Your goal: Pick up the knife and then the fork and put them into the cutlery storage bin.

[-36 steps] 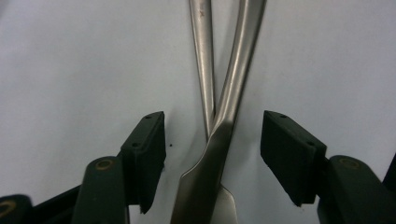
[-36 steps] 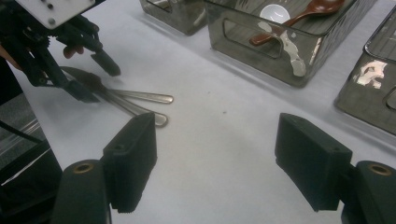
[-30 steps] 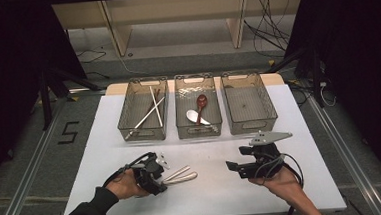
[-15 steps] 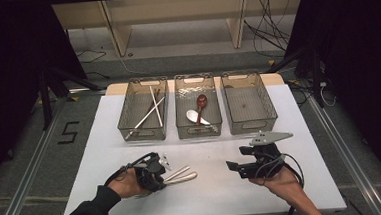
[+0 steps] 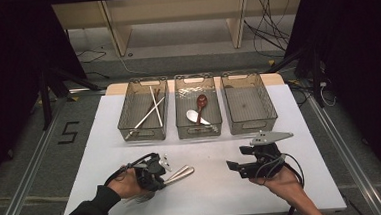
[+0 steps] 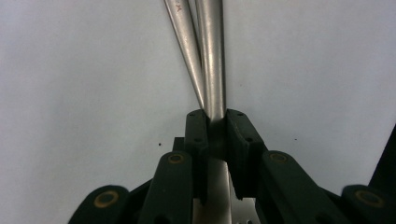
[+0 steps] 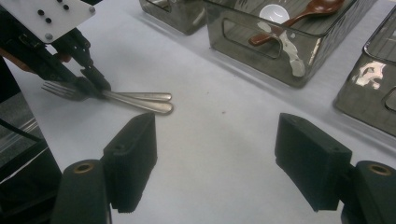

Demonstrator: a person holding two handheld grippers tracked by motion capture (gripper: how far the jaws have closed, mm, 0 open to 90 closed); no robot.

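Steel fork (image 6: 212, 70) pinched in left gripper (image 6: 215, 122), jaws just closing | right gripper (image 7: 229, 163) spread, idle | step: grasp | next: lift clear of second fork (image 6: 184, 42), likely to empty bin (image 5: 250, 126).

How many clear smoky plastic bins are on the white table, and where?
3, in a row at the table's far side: left bin holding chopsticks, middle bin holding spoons, right bin looking empty. None seem hidden.
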